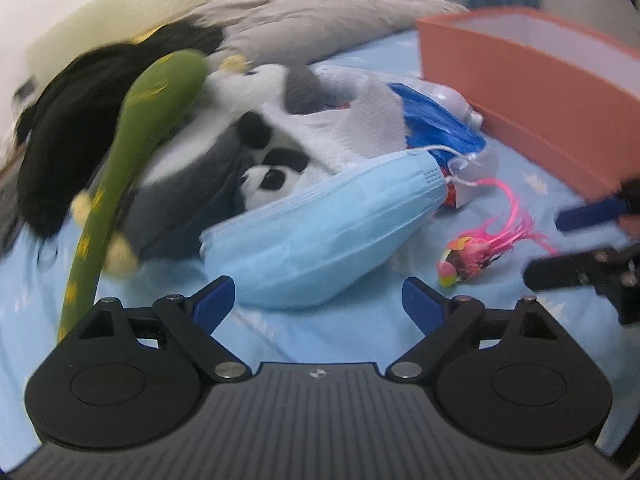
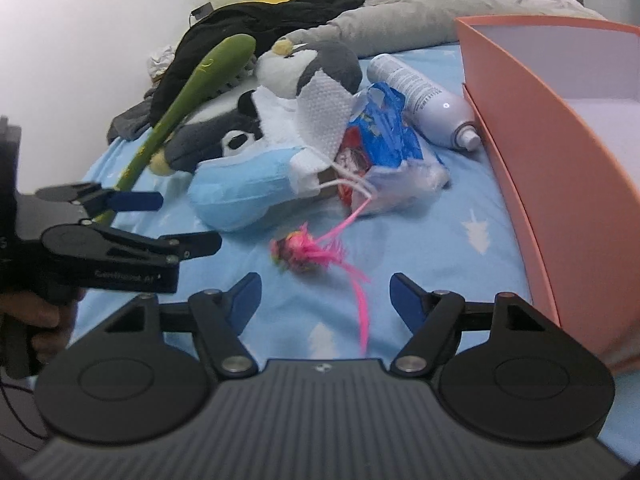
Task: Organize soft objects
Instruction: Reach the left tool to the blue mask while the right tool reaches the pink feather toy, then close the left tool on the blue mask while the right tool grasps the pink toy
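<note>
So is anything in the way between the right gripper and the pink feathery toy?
Nothing visible. The right gripper is open, and only bare blue bedsheet lies between it and the pink feathery toy; one long pink feather already trails toward the gripper.

Left gripper (image 1: 318, 300) jaws wide, empty; right gripper (image 2: 325, 298) jaws apart, seemingly empty, both angled downward.

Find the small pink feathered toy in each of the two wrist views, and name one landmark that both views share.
Left wrist view: the pink feathered toy lies right of centre on the blue sheet, right of the face mask.
Right wrist view: the toy lies near the centre, just ahead of the open right tool.
Shared landmark: the orange box, along the right side in both.
</note>
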A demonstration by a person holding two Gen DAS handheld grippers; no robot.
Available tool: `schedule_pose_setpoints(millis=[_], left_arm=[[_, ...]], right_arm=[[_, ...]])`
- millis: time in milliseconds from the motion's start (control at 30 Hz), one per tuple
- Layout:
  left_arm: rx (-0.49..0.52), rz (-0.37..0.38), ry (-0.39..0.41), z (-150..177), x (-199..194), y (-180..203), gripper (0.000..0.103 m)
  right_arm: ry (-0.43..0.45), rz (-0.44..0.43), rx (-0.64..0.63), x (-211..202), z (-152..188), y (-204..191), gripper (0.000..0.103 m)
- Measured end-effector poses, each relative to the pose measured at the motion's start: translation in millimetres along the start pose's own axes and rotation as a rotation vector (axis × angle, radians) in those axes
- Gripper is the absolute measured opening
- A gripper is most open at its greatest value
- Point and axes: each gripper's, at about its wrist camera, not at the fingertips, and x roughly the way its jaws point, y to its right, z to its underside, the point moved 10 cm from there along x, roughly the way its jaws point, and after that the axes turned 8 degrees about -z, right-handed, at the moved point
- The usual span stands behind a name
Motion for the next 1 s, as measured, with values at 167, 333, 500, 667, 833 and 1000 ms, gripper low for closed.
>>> schedule_pose_setpoints(millis=[167, 333, 500, 667, 833, 1000], left_arm=[[0.160, 0.026, 0.023, -5.1, 20.9, 11.3, 0.089], [0.242, 0.036, 0.007, -1.2, 41.9, 16.6, 0.063], [0.250, 0.073, 0.027, -2.5, 42.9, 18.8, 0.038], [0.172, 0.103, 0.021, -2.3, 31.6, 14.5, 0.016], [0.091, 0.117, 0.022, -7.1, 13.9, 10.7, 0.011], [0.021, 0.135, 0.001, -9.0, -5.0, 15.3, 0.010]], right_arm=[[-0.023, -0.040, 0.016, 24.2, -9.7, 3.1, 0.074], [-0.042, -0.131, 0.072, 41.7, -14.5, 2.2, 0.073], [-0.057, -0.171, 0.086, 52.6, -16.2, -0.8, 0.056], [-0.074, -0.182, 0.069, 55.1, -14.1, -4.7, 0.028], [-0.065, -0.177, 0.049, 46.4, -14.5, -8.9, 0.027], [-0.053, -0.164, 0.040, 32.6, -12.9, -11.1, 0.027]])
